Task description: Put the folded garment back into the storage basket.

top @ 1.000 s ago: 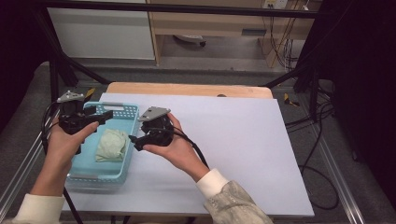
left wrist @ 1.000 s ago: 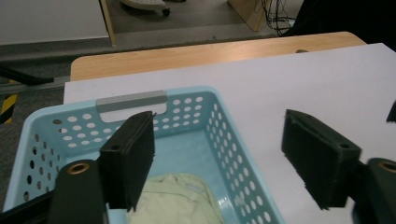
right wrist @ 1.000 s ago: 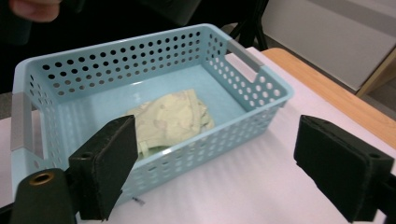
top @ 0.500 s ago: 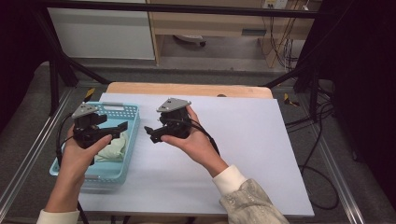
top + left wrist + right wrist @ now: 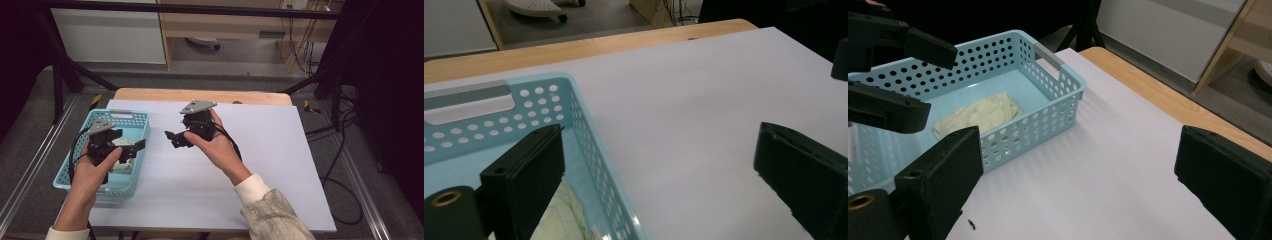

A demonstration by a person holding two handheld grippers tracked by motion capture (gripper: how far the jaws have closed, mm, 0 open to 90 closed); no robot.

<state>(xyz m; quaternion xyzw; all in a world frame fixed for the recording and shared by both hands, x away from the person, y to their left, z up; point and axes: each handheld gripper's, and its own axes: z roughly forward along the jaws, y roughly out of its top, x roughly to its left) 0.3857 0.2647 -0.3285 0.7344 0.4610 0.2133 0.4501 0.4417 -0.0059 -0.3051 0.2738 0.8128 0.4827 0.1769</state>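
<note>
A light blue perforated basket (image 5: pixel 120 114) stands at the table's left, with a folded pale cloth (image 5: pixel 126 164) lying in it. My left gripper (image 5: pixel 129 140) hovers over the basket's right wall, open and holding nothing. In the left gripper view its jaws (image 5: pixel 656 145) straddle that wall of the basket (image 5: pixel 539 95), one jaw above the cloth (image 5: pixel 561 215). My right gripper (image 5: pixel 171 139) is open over the white table top, right of the basket and pointing at it. The right gripper view (image 5: pixel 1078 145) shows the basket (image 5: pixel 1058 75), the cloth (image 5: pixel 980 112) and the left gripper (image 5: pixel 918 80).
A white sheet (image 5: pixel 260 150) covers the table, and a wooden strip (image 5: pixel 200 95) shows along the far edge. Cables (image 5: pixel 335 175) hang off the right side. A dark frame post (image 5: pixel 57 85) stands beyond the basket.
The right gripper has drawn away from the basket toward the table's middle. The left gripper has shifted right and toward the person, over the basket's right wall.
</note>
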